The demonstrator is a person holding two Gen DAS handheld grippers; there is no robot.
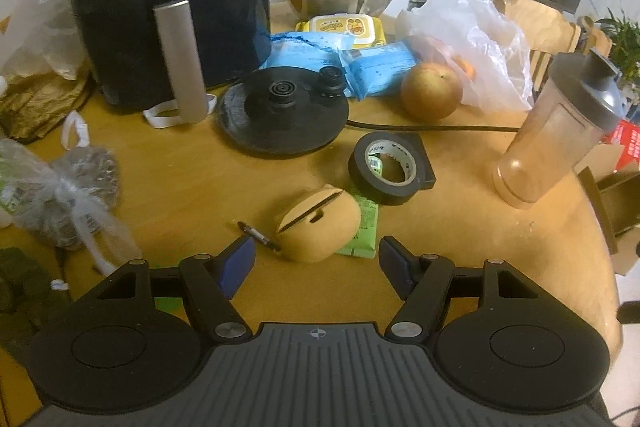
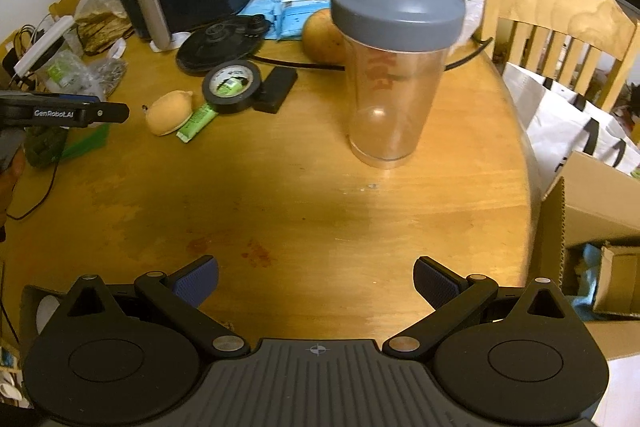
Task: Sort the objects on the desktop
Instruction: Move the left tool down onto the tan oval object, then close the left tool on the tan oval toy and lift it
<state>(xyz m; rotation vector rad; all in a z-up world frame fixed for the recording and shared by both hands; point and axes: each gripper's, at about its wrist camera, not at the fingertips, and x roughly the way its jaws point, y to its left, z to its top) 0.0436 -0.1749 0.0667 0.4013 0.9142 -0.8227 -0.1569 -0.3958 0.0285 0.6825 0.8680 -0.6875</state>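
Because the tan slotted holder [image 1: 318, 225] sits right in front of the left gripper [image 1: 316, 261], just past its wide-open, empty fingers, the left hand is the nearer one. The holder is rounded like a little bun, with a dark slit that runs slanted across its top, and it leans on a green packet [image 1: 362, 227]. A black tape roll [image 1: 386, 173] is just behind it. The right gripper [image 2: 316, 281] is also wide open and holds nothing; the clear shaker bottle [image 2: 394, 67] stands upright ahead of it on the wooden table [image 2: 304, 203].
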